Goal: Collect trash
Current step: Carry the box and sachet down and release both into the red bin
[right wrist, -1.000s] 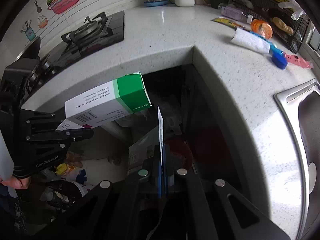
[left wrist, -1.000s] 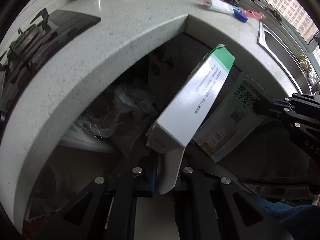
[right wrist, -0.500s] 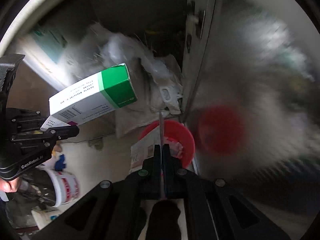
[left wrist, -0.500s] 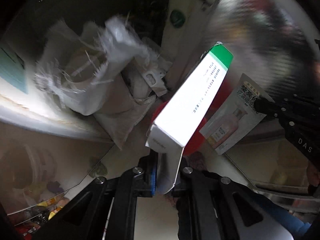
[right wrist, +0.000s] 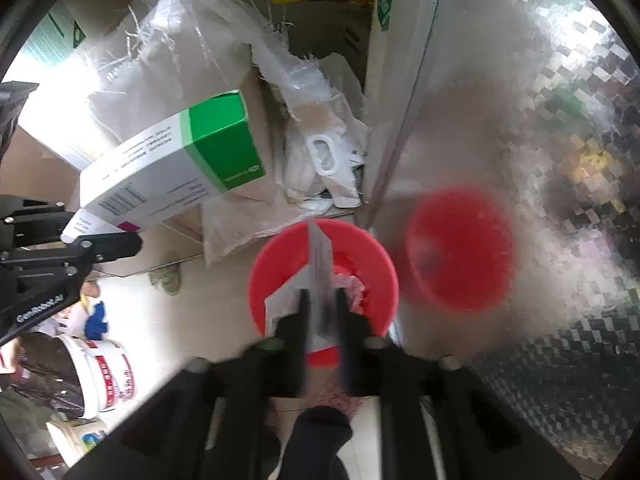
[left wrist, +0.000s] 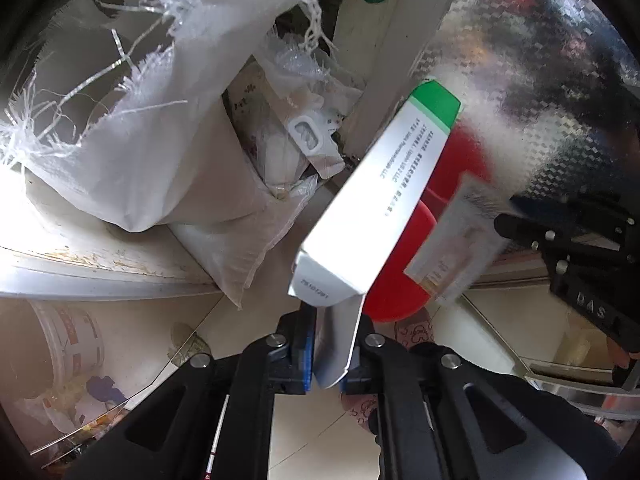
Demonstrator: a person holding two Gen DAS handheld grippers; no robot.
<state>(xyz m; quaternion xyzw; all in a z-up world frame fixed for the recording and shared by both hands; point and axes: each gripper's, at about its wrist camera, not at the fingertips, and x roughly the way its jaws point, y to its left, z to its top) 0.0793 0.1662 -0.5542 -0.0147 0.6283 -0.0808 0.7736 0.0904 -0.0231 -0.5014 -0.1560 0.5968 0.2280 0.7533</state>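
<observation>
Right wrist: red bin (right wrist: 280, 264) on pale tiled floor (right wrist: 192, 320), woven sacks (right wrist: 192, 52) behind. Right tongs (right wrist: 322, 312) pinch flat packet (right wrist: 320, 256). Left tongs (left wrist: 334, 344) pinch green-white carton (left wrist: 380, 204).

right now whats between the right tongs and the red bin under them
Only the flat packet gripped in the right tongs. In the right wrist view it hangs edge-on directly over the red bin, nothing else intervening.

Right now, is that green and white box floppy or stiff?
The box probably stays stiff: its edges look straight though held only by an end flap. That flap bends between the left fingers, so it is likely thin, light card.
</observation>
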